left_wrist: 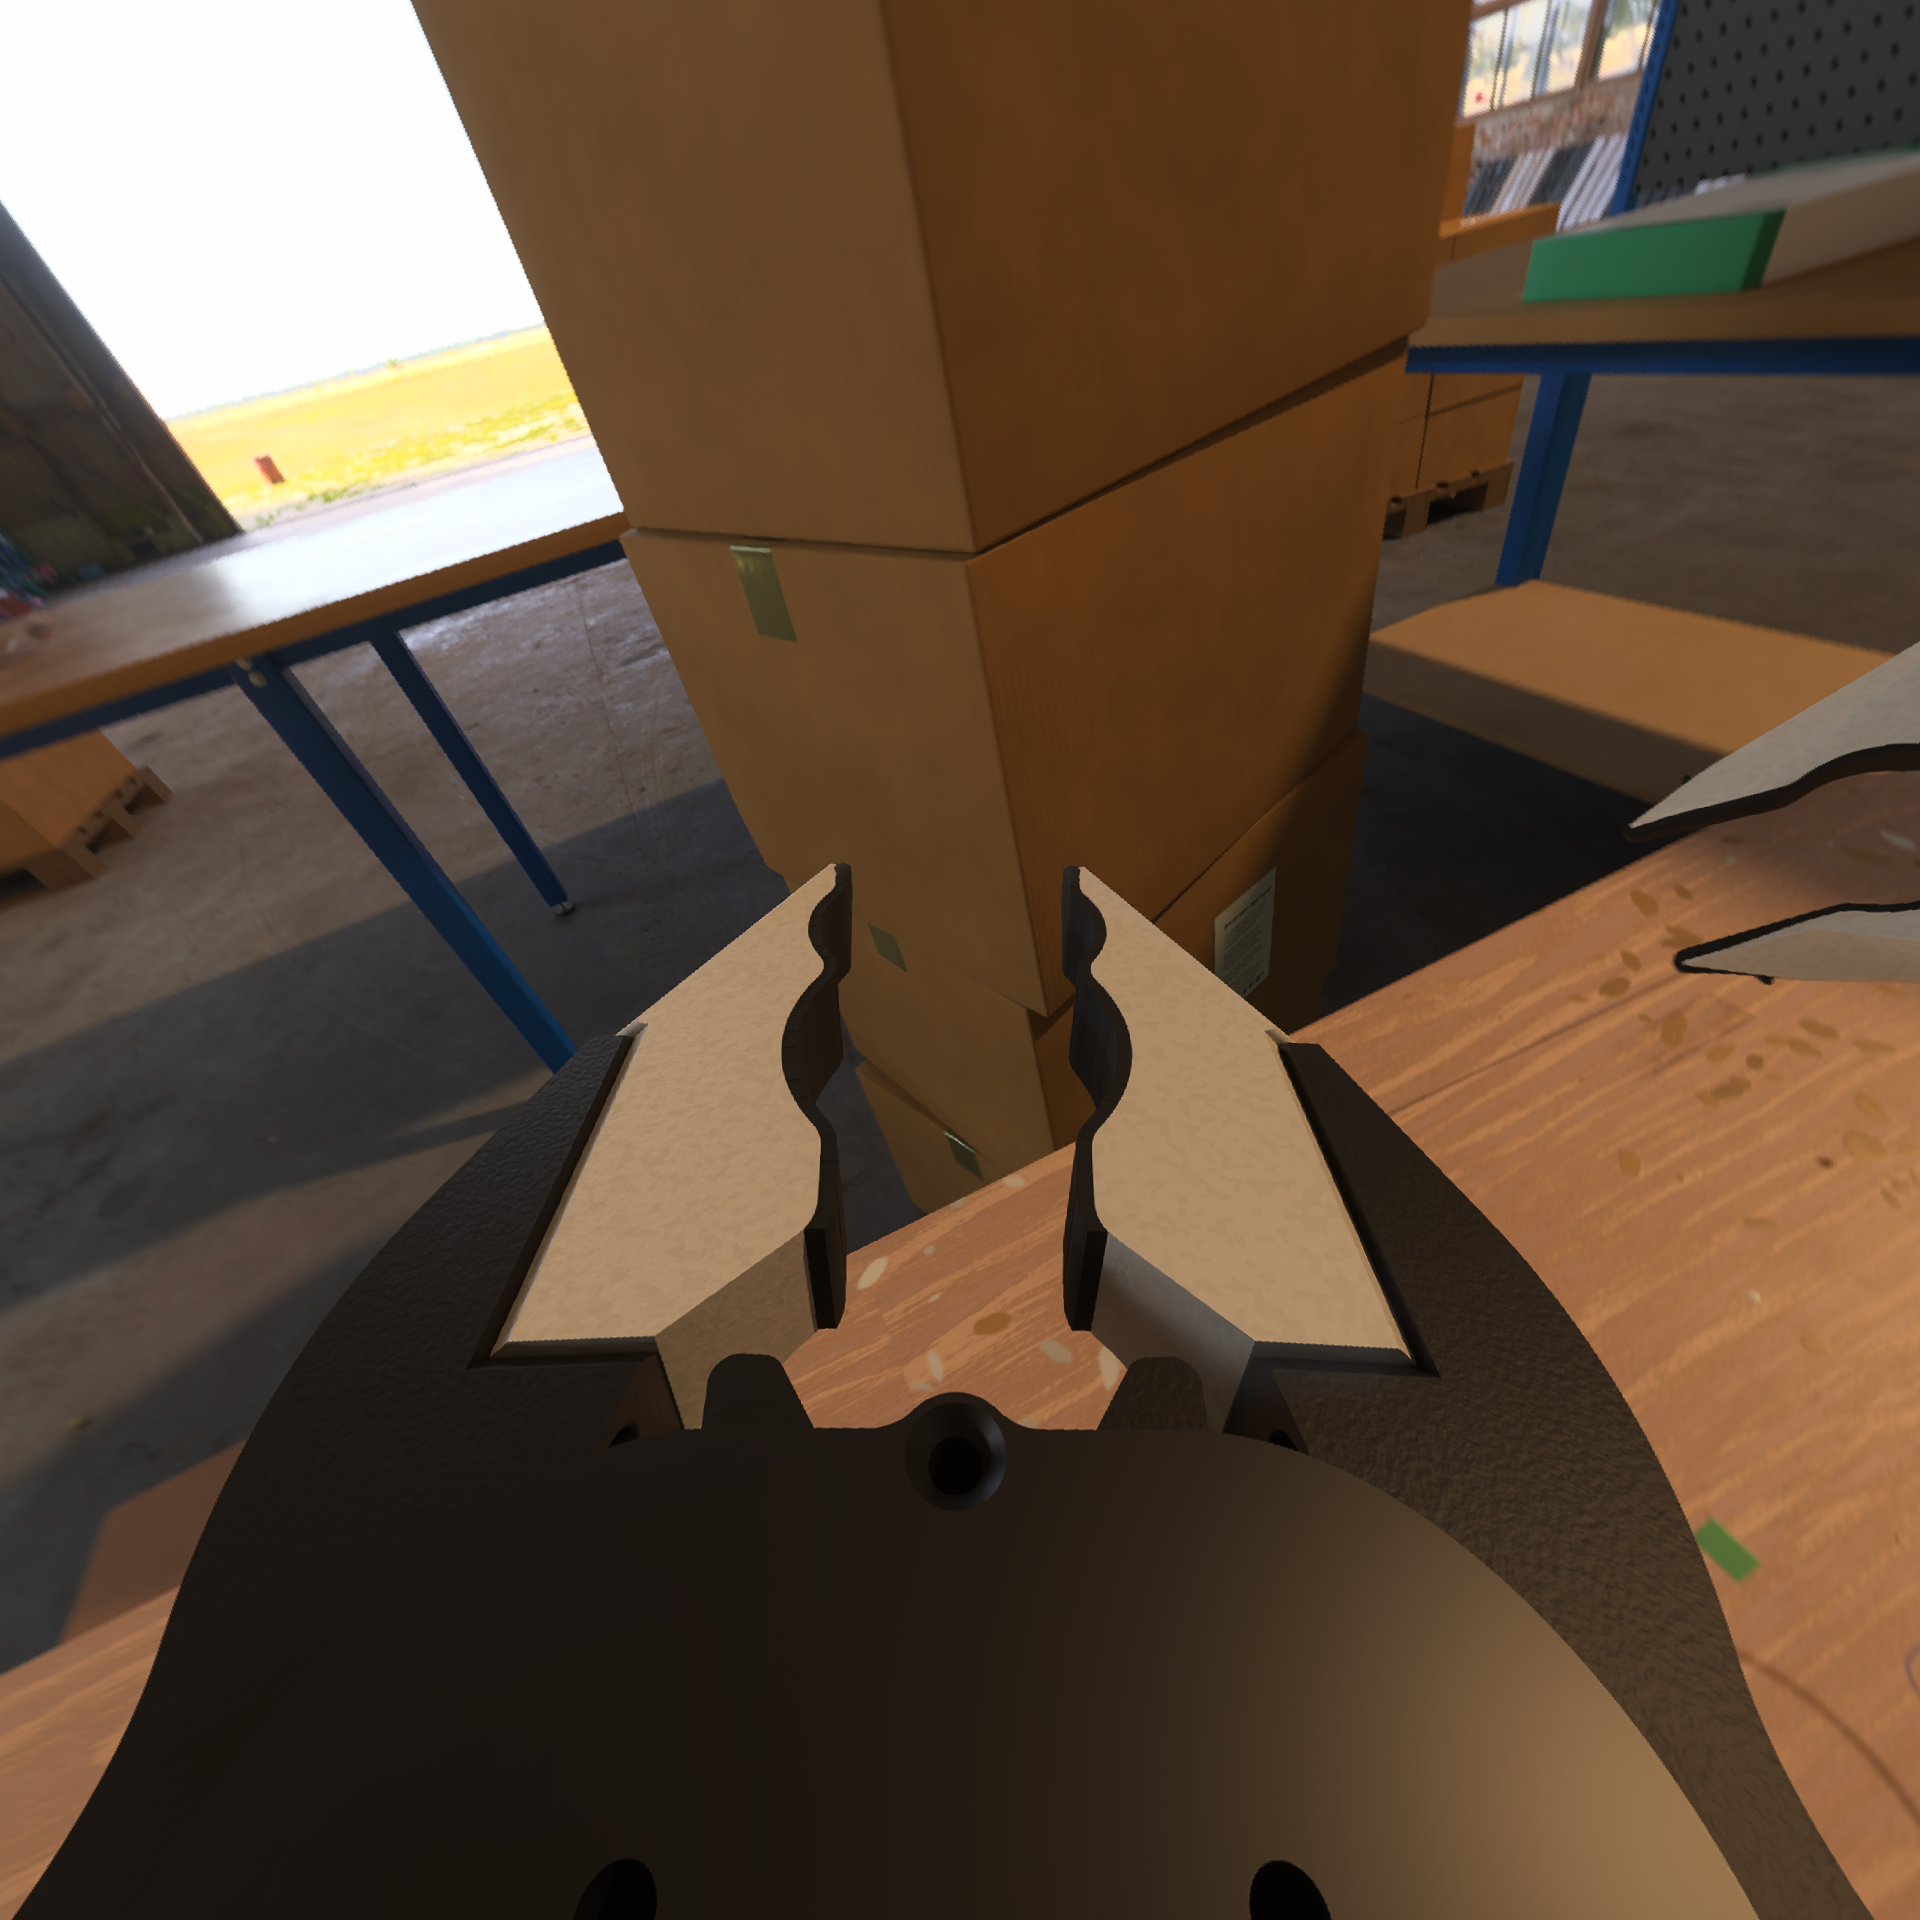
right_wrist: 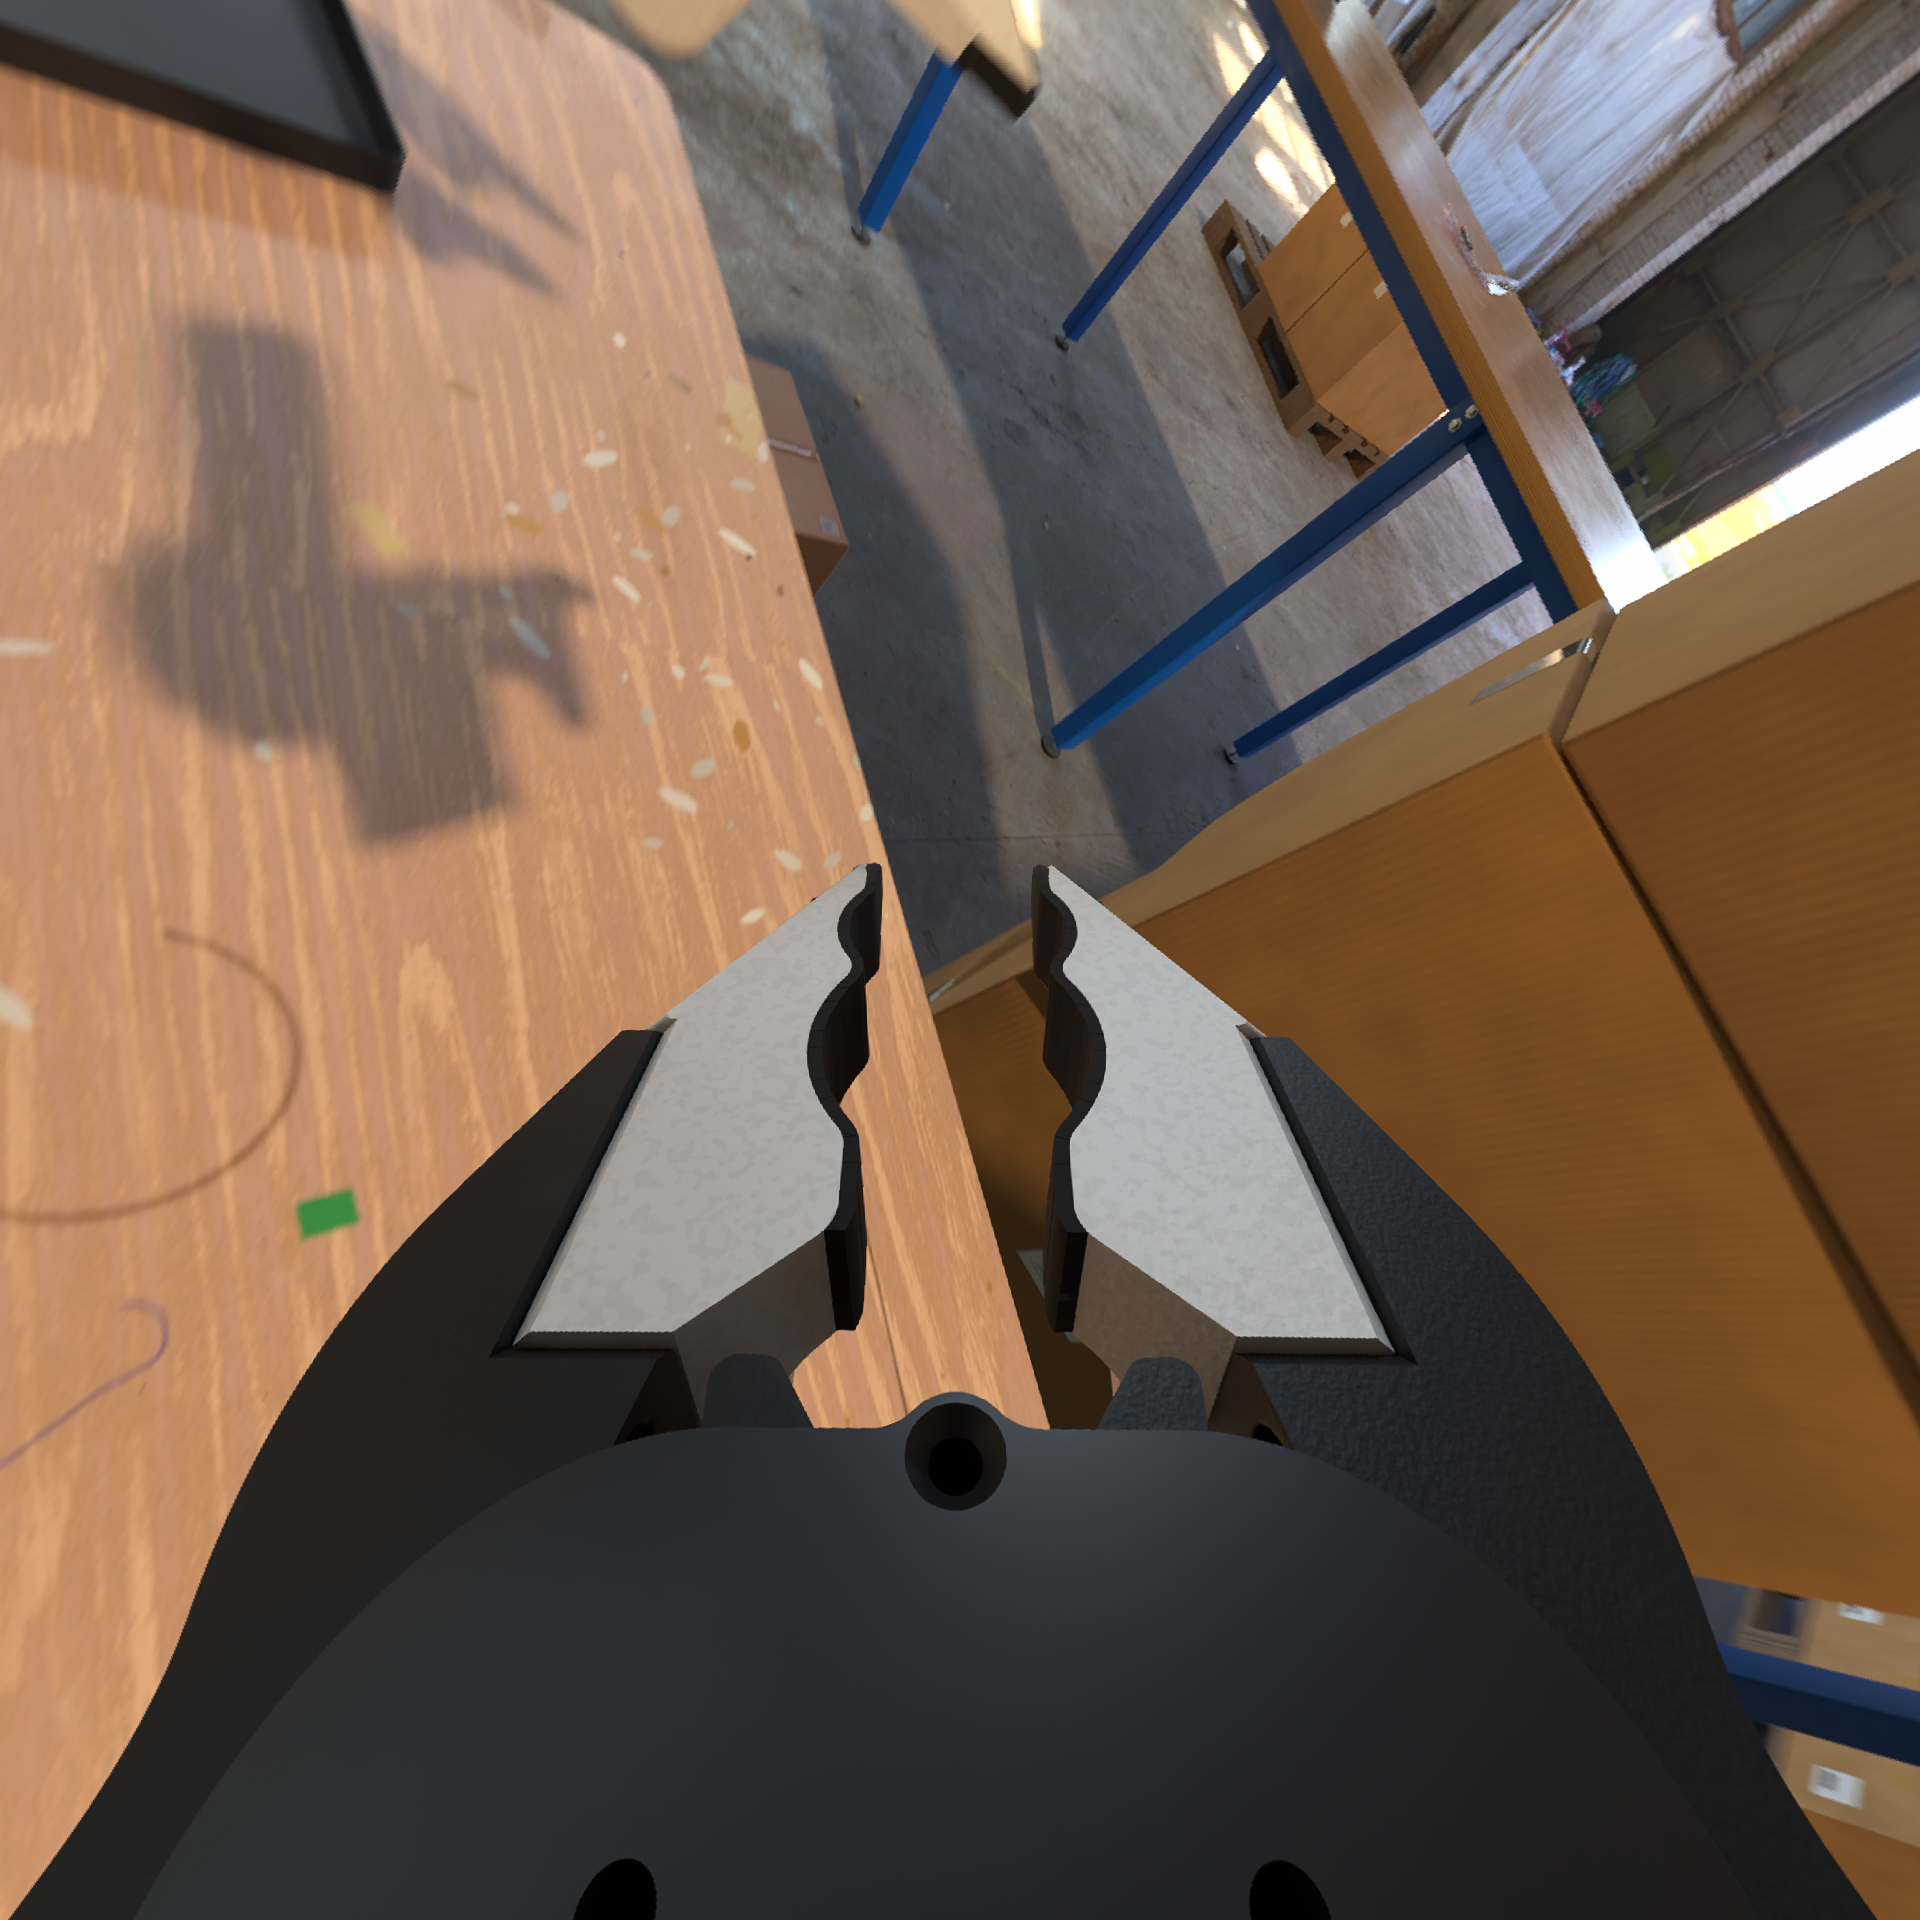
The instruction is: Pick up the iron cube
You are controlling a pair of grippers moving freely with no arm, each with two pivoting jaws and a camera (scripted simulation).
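No iron cube shows in either view. My left gripper [left_wrist: 956,883] is open and empty, held above the corner of the wooden table [left_wrist: 1558,1195] and pointing toward a stack of cardboard boxes [left_wrist: 987,623]. My right gripper [right_wrist: 956,883] is open and empty, above the table's edge [right_wrist: 416,831], with the floor and cardboard boxes [right_wrist: 1507,1091] beyond it. The right gripper's fingers [left_wrist: 1787,810] also reach in at the right edge of the left wrist view, standing apart.
A dark tray [right_wrist: 208,83] lies at the far corner of the table. A small green patch [right_wrist: 327,1212] marks the tabletop, also in the left wrist view [left_wrist: 1725,1548]. Blue-legged benches [left_wrist: 312,644] and a small brown box [right_wrist: 805,478] stand on the concrete floor.
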